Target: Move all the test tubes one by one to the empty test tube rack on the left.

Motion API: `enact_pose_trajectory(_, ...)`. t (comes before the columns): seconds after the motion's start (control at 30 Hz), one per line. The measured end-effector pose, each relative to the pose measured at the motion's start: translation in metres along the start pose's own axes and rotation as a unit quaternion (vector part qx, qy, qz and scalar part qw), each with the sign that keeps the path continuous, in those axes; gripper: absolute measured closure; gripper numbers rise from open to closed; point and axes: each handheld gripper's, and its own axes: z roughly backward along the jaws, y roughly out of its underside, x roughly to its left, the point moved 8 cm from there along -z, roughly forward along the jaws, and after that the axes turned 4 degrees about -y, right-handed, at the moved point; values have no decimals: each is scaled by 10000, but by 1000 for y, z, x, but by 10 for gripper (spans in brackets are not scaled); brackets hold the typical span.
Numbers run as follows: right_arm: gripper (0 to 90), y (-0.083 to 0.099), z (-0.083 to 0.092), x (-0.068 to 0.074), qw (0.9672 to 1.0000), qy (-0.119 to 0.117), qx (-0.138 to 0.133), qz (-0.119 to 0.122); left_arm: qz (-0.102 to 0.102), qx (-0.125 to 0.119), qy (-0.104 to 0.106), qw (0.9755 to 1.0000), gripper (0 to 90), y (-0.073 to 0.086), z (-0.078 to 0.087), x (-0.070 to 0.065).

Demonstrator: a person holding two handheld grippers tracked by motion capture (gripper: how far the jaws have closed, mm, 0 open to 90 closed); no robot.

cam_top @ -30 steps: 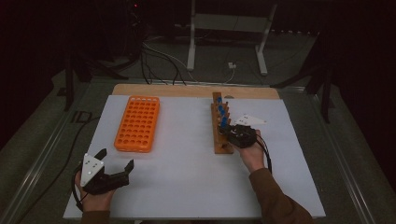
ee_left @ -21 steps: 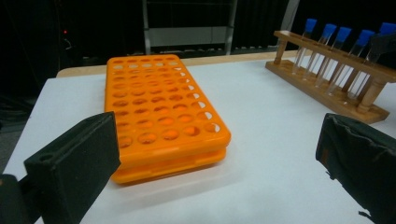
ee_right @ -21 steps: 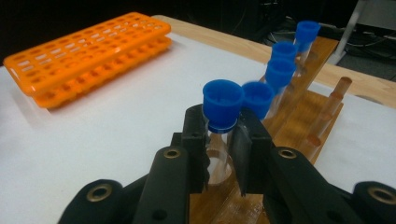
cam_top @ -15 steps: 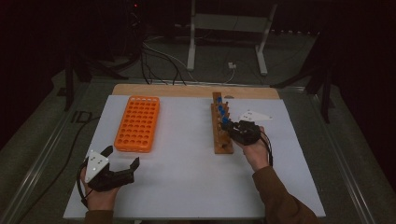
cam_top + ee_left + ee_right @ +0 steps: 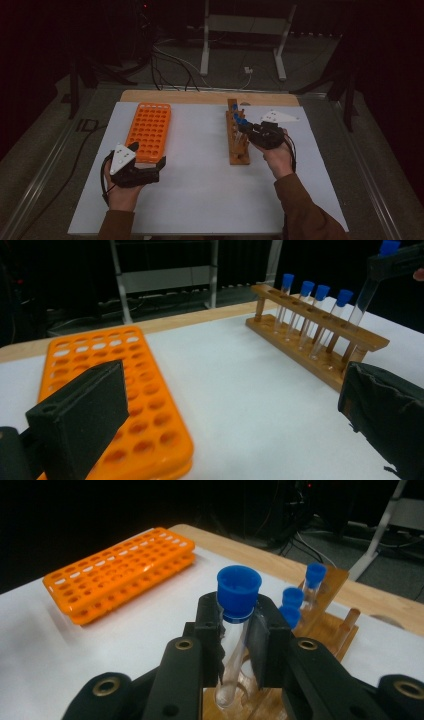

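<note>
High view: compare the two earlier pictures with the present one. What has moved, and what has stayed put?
The left gripper, jaws open and empty, has moved up the picture from the table's near edge to the near end of the orange rack. The right gripper, shut on a blue-capped test tube, has lifted that tube partly out of the wooden rack. Both racks and the other tubes stayed put.

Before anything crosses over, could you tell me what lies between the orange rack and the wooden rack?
Only bare white table lies between orange rack and wooden rack, seen from high view.
</note>
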Motion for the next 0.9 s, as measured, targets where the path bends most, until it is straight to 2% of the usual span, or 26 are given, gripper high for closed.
enact_pose_trajectory(0.2, 772, -10, 2, 7, 9999, -56, -68, 107, -82, -39, 169, 9998, 2, -13, -20, -16)
enact_pose_trajectory(0.23, 772, -11, 1, 12, 9998, -143, -63, 103, -116, -40, 201, 9997, 3, -15, -23, -19)
enact_pose_trajectory(0.37, 772, -11, -3, 19, 9996, -252, -27, 112, -284, -5, 317, 9991, 3, -20, -36, -35)
enact_pose_trajectory(0.4, 772, -10, -7, 24, 9994, -326, 12, 127, -349, 21, 361, 9987, 12, -21, -42, -43)
enact_pose_trajectory(0.5, 771, -9, -10, 29, 9991, -397, 46, 131, -395, 55, 393, 9984, 15, -21, -48, -50)
enact_pose_trajectory(0.67, 771, -8, -20, 44, 9982, -564, 119, 136, -406, 136, 551, 9976, 60, -20, -63, -68)
enact_pose_trajectory(0.7, 770, -8, -21, 46, 9981, -593, 116, 137, -426, 169, 609, 9971, 70, -20, -69, -75)
enact_pose_trajectory(0.77, 771, -8, -22, 48, 9979, -620, 123, 138, -457, 196, 635, 9967, 74, -20, -71, -78)
enact_pose_trajectory(0.9, 771, -7, -26, 56, 9973, -705, 151, 134, -452, 217, 743, 9960, 148, -20, -80, -89)
